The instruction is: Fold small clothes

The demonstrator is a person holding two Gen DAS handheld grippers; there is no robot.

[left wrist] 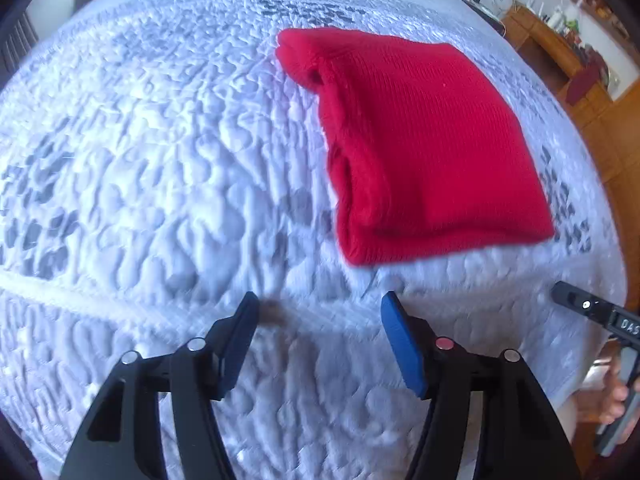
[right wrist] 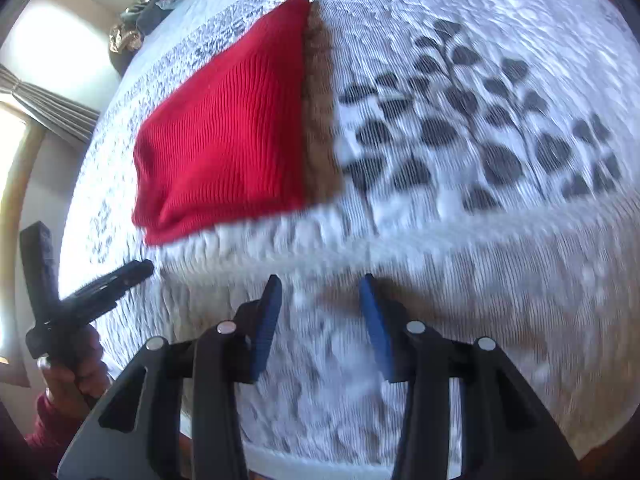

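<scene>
A red knitted garment (left wrist: 424, 148) lies folded into a thick rectangle on the white quilted bedspread (left wrist: 160, 160). In the right wrist view the same red garment (right wrist: 224, 128) lies at upper left. My left gripper (left wrist: 320, 304) hovers over the bedspread just short of the garment's near edge, its jaws open with nothing between them. My right gripper (right wrist: 320, 286) is also open and empty, over the quilt to the right of the garment. Each gripper shows at the edge of the other's view: the right gripper (left wrist: 568, 294), the left gripper (right wrist: 132, 270).
The bedspread (right wrist: 480, 280) carries a grey leaf print (right wrist: 460, 128). A wooden shelf unit (left wrist: 560, 52) stands beyond the bed's far right. A curtain and bright window (right wrist: 48, 112) are at the left. A hand in a red sleeve (right wrist: 68, 384) holds the left gripper.
</scene>
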